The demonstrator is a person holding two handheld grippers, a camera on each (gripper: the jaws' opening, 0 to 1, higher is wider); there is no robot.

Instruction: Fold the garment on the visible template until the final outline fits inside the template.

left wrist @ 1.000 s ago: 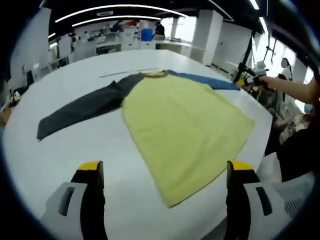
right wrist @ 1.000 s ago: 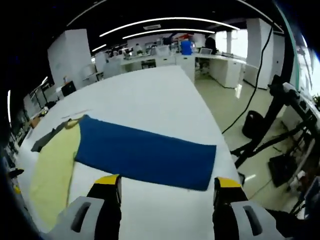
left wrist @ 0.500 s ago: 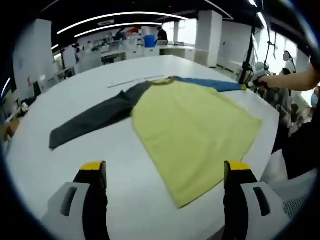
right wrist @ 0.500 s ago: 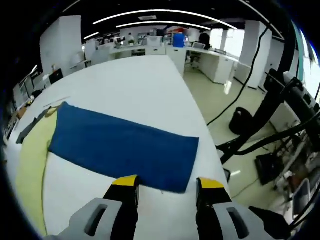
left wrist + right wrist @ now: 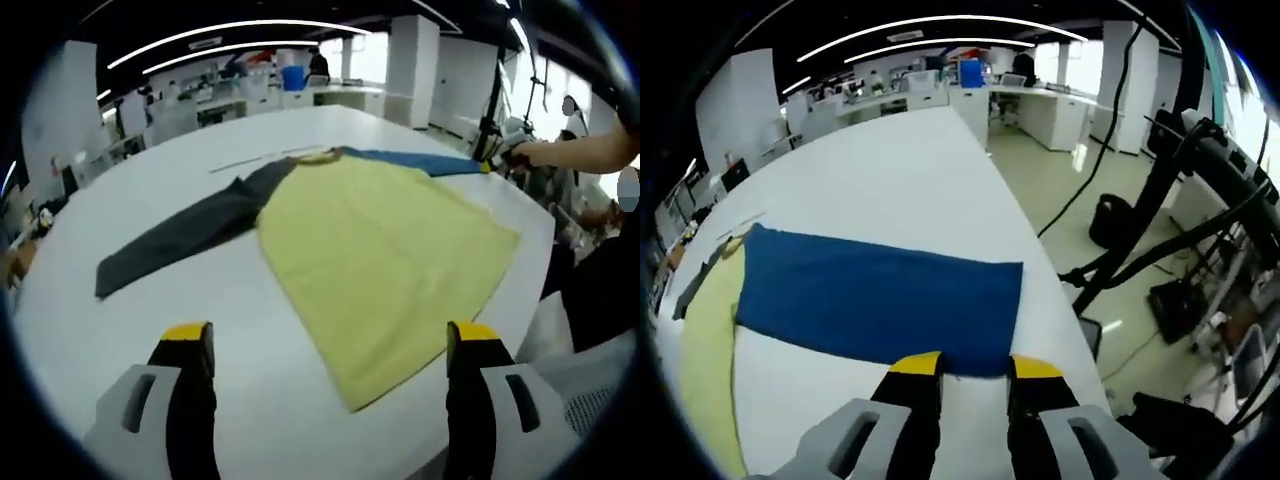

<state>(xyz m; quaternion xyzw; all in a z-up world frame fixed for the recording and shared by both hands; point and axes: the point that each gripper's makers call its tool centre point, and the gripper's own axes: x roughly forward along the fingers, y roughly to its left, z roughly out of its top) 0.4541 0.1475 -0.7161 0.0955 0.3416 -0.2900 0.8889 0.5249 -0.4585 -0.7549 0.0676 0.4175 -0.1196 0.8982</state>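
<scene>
Right gripper view: the right gripper [image 5: 973, 372] has its jaws drawn narrow at the cuff edge of the blue sleeve [image 5: 875, 301] — whether cloth is pinched cannot be told. Ahead of the wide-open left gripper [image 5: 326, 345], the garment [image 5: 385, 245] lies flat and unfolded; no fold is made yet. No writing is legible.

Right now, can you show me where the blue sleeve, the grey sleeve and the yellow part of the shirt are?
blue sleeve [image 5: 880, 300], right gripper view, middle of the sleeve.
grey sleeve [image 5: 180, 235], left gripper view, halfway along it.
yellow part of the shirt [image 5: 385, 250], left gripper view, middle of the body.
</scene>
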